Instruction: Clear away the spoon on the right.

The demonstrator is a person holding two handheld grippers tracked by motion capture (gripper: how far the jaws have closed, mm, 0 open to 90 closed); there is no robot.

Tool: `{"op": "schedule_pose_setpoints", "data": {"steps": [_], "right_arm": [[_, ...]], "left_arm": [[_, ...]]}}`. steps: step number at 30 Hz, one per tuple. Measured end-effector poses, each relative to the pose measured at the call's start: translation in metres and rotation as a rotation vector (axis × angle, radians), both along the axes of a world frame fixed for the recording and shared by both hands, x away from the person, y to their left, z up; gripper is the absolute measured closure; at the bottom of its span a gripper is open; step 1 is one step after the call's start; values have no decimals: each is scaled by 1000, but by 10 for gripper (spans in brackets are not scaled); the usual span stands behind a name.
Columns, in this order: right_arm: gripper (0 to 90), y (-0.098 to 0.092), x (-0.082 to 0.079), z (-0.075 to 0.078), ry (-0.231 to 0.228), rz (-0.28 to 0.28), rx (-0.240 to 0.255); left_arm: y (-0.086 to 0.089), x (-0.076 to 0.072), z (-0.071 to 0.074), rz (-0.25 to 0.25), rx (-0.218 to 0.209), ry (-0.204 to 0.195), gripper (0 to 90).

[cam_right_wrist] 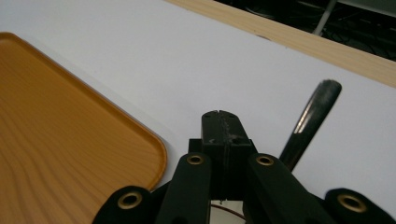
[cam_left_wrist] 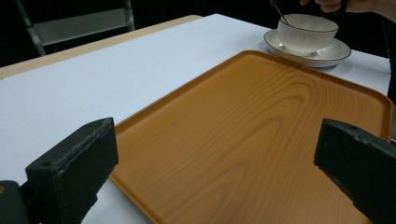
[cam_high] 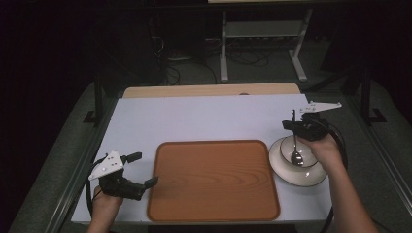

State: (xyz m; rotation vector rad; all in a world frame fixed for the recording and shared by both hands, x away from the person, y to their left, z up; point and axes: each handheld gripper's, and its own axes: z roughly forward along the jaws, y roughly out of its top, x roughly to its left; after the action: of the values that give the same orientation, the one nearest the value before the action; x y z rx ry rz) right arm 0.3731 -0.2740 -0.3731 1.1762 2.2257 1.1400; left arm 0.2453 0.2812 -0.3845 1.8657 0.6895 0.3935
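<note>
A white bowl (cam_high: 287,151) stands on a white saucer (cam_high: 293,174) just right of the wooden tray (cam_high: 214,179). A metal spoon (cam_high: 296,156) rests with its head in the bowl and its handle pointing up. My right gripper (cam_high: 295,125) is above the bowl's far edge, shut on the spoon handle (cam_right_wrist: 310,120); its jaws (cam_right_wrist: 221,116) are pressed together. My left gripper (cam_high: 144,169) is open at the tray's left edge, holding nothing. In the left gripper view its fingertips (cam_left_wrist: 81,156) frame the tray (cam_left_wrist: 261,130), with the bowl (cam_left_wrist: 306,35), saucer (cam_left_wrist: 329,53) and spoon (cam_left_wrist: 281,14) beyond.
The tray lies bare on a white table top (cam_high: 194,116) with a wooden strip (cam_high: 209,90) along its far edge. Table legs and cables are on the dark floor behind. A person's forearms come in from the bottom corners.
</note>
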Motion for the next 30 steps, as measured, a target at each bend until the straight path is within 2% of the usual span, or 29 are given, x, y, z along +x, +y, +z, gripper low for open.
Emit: {"op": "schedule_pose_setpoints", "data": {"steps": [13,30], "right_arm": [[897,-11,2,-9,26,-39,-44],[897,-23,-1,-12,50,-88,-50]], "left_arm": [[0,0,0,-1,4,-2,0],[-1,-1,1,-5,5,-3,0]]}}
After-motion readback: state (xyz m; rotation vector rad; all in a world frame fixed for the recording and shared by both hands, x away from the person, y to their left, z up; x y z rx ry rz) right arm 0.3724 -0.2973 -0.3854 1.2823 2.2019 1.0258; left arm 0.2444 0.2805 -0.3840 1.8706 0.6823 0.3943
